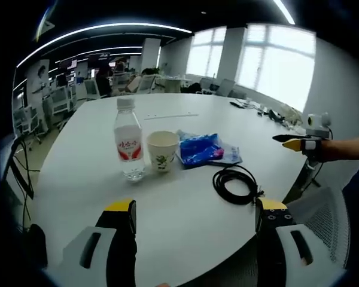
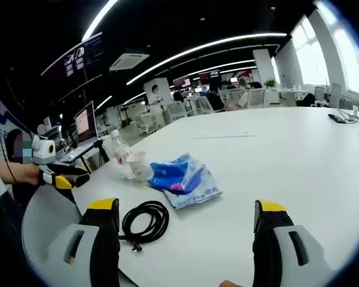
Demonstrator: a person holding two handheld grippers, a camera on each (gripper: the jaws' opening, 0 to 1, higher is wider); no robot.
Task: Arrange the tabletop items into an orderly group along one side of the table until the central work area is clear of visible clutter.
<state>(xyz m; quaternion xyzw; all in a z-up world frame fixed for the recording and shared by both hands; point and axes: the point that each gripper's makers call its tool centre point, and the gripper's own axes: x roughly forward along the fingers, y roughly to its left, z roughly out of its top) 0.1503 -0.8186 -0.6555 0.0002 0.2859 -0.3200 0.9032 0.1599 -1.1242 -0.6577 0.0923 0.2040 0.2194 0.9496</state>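
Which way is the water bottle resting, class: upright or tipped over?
Upright: the bottle stands on its base, white cap on top, beside the paper cup.

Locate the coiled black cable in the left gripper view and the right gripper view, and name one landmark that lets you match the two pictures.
Left gripper view: the coiled black cable lies right of centre, just below the blue packet.
Right gripper view: the cable lies at lower left, beside this gripper's left jaw.
Shared landmark: the blue packet, next to the paper cup and water bottle.

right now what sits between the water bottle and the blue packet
A paper cup stands between the water bottle and the blue packet, close beside the bottle. The left gripper view shows it plainly.
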